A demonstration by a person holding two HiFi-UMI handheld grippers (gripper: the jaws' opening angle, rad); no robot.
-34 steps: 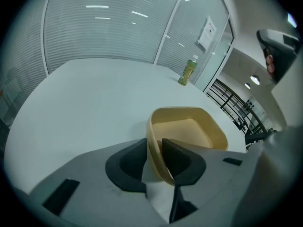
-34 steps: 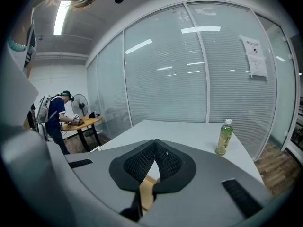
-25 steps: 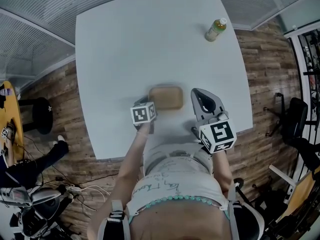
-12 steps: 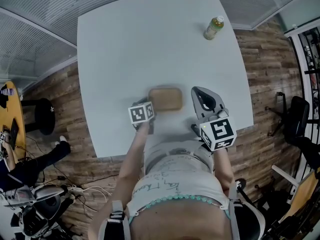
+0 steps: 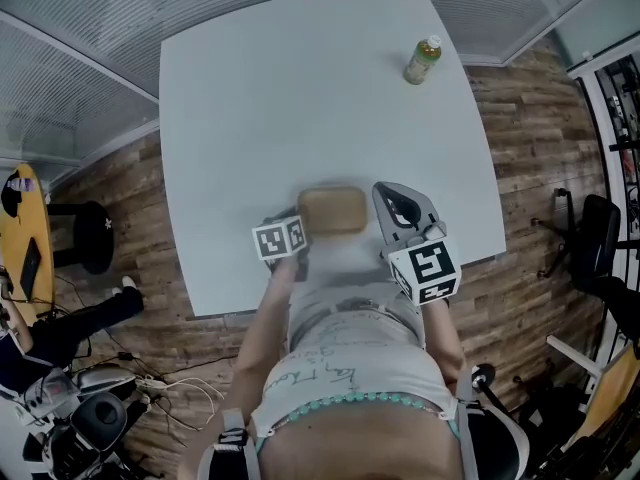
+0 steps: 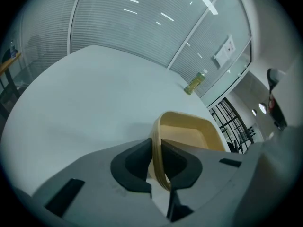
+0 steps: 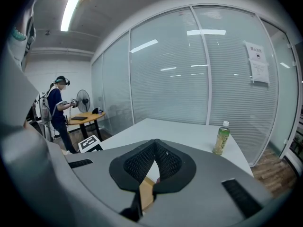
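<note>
The left gripper [image 6: 156,148] is clamped on the near left rim of a tan tray [image 6: 189,131], the thin wall being pinched between the two dark jaws. In the head view the tray [image 5: 332,210] is seen over the near part of the white worktop [image 5: 300,98], with the left gripper [image 5: 293,223] at its near left corner. Whether the tray rests flat cannot be told, as that part of the picture is blurred.

The right gripper [image 7: 155,143] is held just to the right of the tray, its jaws drawn together so that the tips meet, with nothing pinched between them. Only a strip of tan is seen through the gap lower down. In the head view the right gripper [image 5: 395,196] is found close beside the tray's right edge.

A green bottle [image 5: 422,60] stands upright well beyond the tray, near the far right corner of the worktop. It is also seen from the left gripper [image 6: 194,83] and from the right gripper [image 7: 220,138]. Far to the left of the tray, a person [image 7: 59,108] is seen at another table.
</note>
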